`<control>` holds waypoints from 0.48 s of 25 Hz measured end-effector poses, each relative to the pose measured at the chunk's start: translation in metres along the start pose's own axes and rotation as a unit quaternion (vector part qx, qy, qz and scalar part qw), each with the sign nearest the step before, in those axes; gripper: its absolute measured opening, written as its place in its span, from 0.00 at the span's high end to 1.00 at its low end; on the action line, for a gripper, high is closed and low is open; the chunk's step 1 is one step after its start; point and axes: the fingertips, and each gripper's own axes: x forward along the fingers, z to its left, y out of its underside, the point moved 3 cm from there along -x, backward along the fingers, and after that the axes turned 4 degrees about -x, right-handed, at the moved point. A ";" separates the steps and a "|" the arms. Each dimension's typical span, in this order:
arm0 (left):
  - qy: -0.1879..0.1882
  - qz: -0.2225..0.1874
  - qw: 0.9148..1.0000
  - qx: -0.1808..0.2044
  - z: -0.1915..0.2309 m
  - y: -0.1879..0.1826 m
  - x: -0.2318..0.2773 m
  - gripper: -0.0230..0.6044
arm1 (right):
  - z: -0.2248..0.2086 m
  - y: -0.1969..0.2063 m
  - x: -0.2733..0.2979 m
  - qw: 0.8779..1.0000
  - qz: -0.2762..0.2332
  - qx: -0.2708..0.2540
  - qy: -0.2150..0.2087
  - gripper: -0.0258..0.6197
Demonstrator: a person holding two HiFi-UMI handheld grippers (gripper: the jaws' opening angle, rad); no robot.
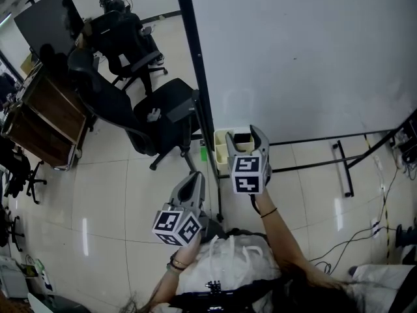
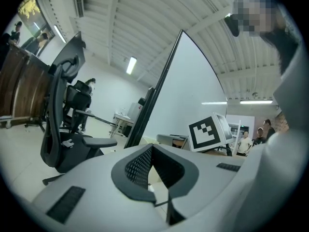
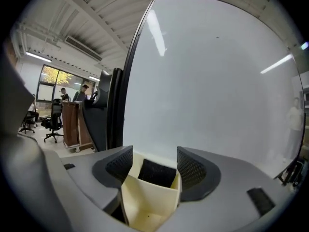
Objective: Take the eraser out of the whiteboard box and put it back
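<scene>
One whiteboard box (image 3: 145,197), one black eraser (image 3: 157,172) in its rear compartment. Right gripper (image 3: 154,159) jaws spread, straddling box. Left gripper (image 2: 152,148) apart from box, jaws pressed together.

The whiteboard box (image 1: 222,150) is a cream, open-topped holder split by upright dividers into compartments. It sits level at the whiteboard's lower left corner, just right of the black frame post. The eraser (image 3: 157,172), a dark block, lies inside the box's far compartment, close against the whiteboard.
</scene>
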 end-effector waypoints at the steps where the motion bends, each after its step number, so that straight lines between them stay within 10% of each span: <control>1: 0.001 0.001 1.000 0.000 -0.001 0.000 0.000 0.99 | -0.002 -0.004 -0.002 1.000 -0.009 0.008 0.001 0.46; 5: 0.005 0.002 1.000 0.001 -0.005 0.001 0.000 0.99 | -0.017 -0.031 -0.030 0.997 -0.071 0.023 0.011 0.52; 8: 0.006 0.005 1.000 0.000 -0.005 0.003 -0.001 0.99 | -0.027 -0.050 -0.075 0.989 -0.132 0.071 0.017 0.94; 12: 0.008 0.009 1.000 -0.001 -0.006 0.006 0.000 0.99 | -0.022 -0.039 -0.111 0.982 -0.133 0.131 -0.004 0.96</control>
